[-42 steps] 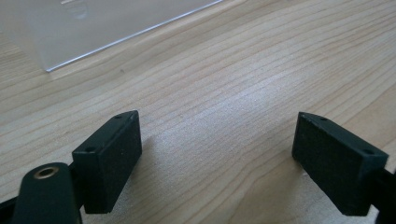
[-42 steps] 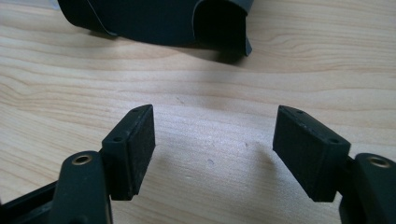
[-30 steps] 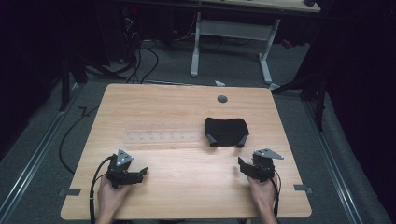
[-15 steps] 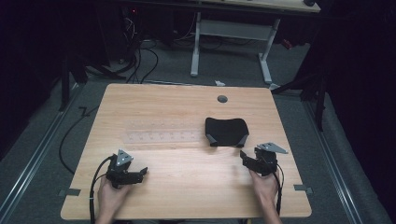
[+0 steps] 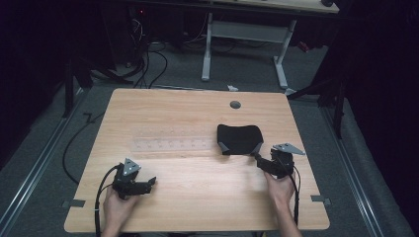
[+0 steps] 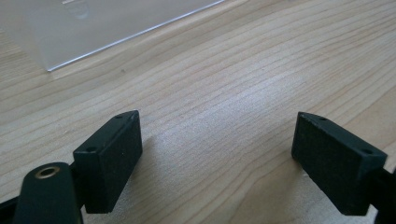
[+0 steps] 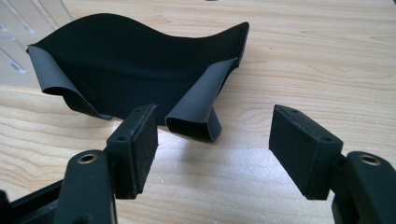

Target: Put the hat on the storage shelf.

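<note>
A black flexible pad (image 5: 239, 138) (image 7: 135, 65) lies right of the table's middle, its near corners curled up to show grey undersides. My right gripper (image 5: 260, 160) (image 7: 214, 149) hovers just off the pad's near right corner. It is open and its jaws have just been opening a little wider. The curled corner (image 7: 196, 109) lies just ahead of the gap, touching neither pad. My left gripper (image 5: 147, 184) (image 6: 217, 158) rests open at the front left over bare wood, with nothing between its fingers.
A clear plastic strip (image 5: 173, 144) (image 6: 93, 23) lies flat left of the black pad, ahead of my left gripper. A round cable hole (image 5: 235, 104) sits near the far edge of the wooden table (image 5: 197, 202). Cables and a desk frame stand on the floor beyond.
My right gripper has moved forward and slightly up, closer to the pad's near right corner. The left gripper has stayed in place.
</note>
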{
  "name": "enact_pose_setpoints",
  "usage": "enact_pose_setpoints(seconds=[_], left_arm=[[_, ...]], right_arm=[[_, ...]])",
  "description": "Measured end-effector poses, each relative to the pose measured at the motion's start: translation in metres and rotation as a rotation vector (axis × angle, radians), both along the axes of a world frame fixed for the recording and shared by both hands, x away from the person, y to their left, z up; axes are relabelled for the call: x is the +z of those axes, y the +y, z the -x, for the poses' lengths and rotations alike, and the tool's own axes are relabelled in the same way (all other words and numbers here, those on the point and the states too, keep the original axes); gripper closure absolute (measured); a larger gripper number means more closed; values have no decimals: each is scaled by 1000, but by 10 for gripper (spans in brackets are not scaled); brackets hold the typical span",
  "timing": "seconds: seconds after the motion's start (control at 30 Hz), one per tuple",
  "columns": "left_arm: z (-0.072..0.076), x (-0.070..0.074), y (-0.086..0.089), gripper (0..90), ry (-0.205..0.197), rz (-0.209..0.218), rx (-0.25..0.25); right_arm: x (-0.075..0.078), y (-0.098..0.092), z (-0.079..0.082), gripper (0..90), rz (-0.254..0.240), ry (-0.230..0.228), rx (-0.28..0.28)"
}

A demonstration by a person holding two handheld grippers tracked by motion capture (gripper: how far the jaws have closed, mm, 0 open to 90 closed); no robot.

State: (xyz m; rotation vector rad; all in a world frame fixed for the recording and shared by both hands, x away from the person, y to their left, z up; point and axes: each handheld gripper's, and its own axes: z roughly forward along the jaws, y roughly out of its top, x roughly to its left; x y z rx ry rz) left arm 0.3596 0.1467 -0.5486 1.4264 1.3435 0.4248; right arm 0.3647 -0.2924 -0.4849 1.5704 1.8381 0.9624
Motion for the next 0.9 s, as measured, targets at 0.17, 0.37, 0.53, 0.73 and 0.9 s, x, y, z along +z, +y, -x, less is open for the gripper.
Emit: enact_pose_setpoints(seconds=[0.17,0.37,0.53,0.73,0.9], left_arm=[[0,0,0,167,0,0,1],[0,0,0,168,1,-4,0],[0,0,0,167,1,-4,0],[0,0,0,168,0,-1,2],[0,0,0,168,1,-3,1]], right_arm=[[2,1,-7,324,-12,11,14],[0,3,-19,323,-15,20,1],[-5,4,-31,334,-14,33,-15],[-11,5,-39,366,-12,30,-26],[-18,2,-45,396,-51,42,-30]])
